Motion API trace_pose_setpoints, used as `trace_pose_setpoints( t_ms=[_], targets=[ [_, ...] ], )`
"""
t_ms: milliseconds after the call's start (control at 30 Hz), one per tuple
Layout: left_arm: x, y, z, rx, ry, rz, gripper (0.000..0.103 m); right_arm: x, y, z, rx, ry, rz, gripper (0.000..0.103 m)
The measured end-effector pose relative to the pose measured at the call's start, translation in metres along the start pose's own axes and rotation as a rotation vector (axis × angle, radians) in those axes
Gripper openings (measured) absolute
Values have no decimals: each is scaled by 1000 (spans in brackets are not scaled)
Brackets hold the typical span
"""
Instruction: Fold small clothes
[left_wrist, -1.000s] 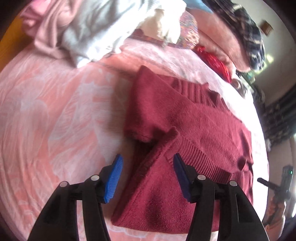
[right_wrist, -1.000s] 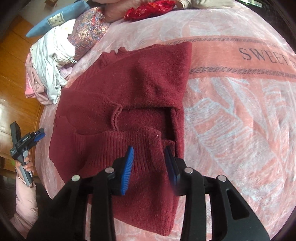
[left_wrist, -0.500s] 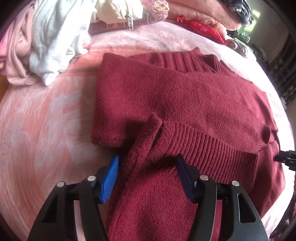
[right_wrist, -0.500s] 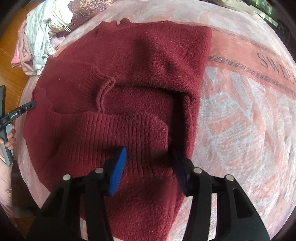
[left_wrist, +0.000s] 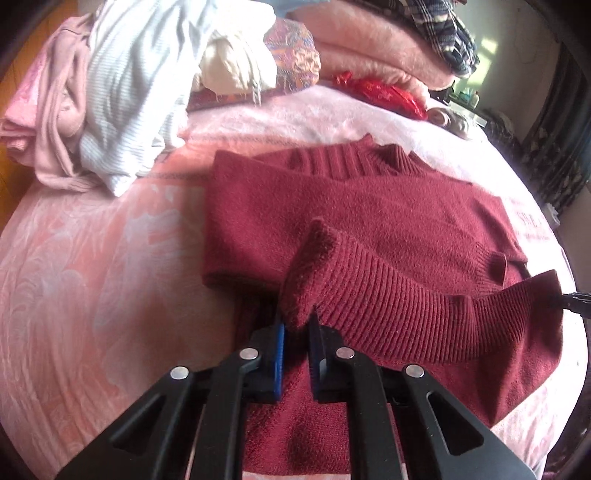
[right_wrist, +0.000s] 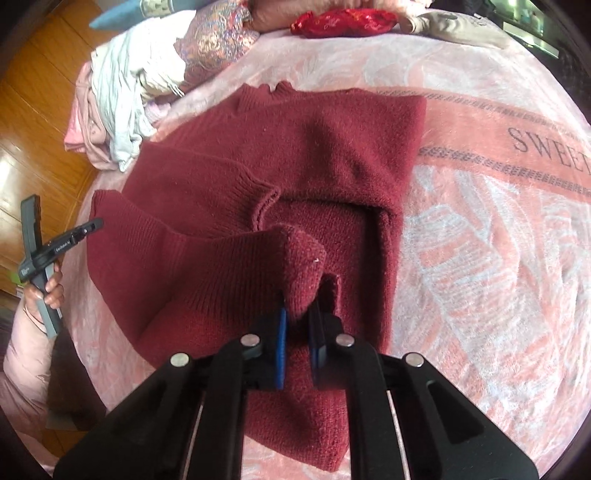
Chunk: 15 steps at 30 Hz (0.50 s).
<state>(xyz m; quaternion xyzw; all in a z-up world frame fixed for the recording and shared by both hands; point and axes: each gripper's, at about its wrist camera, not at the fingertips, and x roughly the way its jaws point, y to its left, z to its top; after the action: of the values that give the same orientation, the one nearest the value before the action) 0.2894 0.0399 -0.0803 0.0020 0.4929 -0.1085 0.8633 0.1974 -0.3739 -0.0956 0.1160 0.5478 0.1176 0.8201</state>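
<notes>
A dark red knit sweater (left_wrist: 369, 218) lies on the pink bed blanket (left_wrist: 92, 258), sleeves folded in, collar at the far side. My left gripper (left_wrist: 295, 328) is shut on the left corner of its ribbed bottom hem (left_wrist: 388, 302) and holds it lifted off the blanket. In the right wrist view the sweater (right_wrist: 295, 147) fills the middle, and my right gripper (right_wrist: 297, 317) is shut on the hem's other corner (right_wrist: 299, 266), also raised. The hem hangs between both grippers. The left gripper also shows at the left edge of the right wrist view (right_wrist: 88, 226).
A heap of white and pink clothes (left_wrist: 110, 92) lies at the far left, with a patterned pillow (left_wrist: 295, 51), a red bundle (left_wrist: 380, 92) and folded pink blankets (left_wrist: 369, 40) behind. The blanket's "SWEET" lettering (right_wrist: 546, 147) is at the right. Wooden floor (right_wrist: 33, 110) lies beyond the bed.
Both grippers moved onto the sweater's bottom hem, closed on its two corners and lifted it off the blanket toward the collar.
</notes>
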Motion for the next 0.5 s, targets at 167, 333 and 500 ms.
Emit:
trace_pose_setpoints(
  t_ms=[167,333,500],
  targets=[
    [-15,3,9,-32,-47,9,10,-11,5,13,-1,-44,-4,8],
    [-28,5,27,-49,-113,21,10,-28,5,29,2,-86,-17,8],
    [-33,4,57,-53,-160,47,10,-41,10,68,4,-129,-41,8]
  ],
)
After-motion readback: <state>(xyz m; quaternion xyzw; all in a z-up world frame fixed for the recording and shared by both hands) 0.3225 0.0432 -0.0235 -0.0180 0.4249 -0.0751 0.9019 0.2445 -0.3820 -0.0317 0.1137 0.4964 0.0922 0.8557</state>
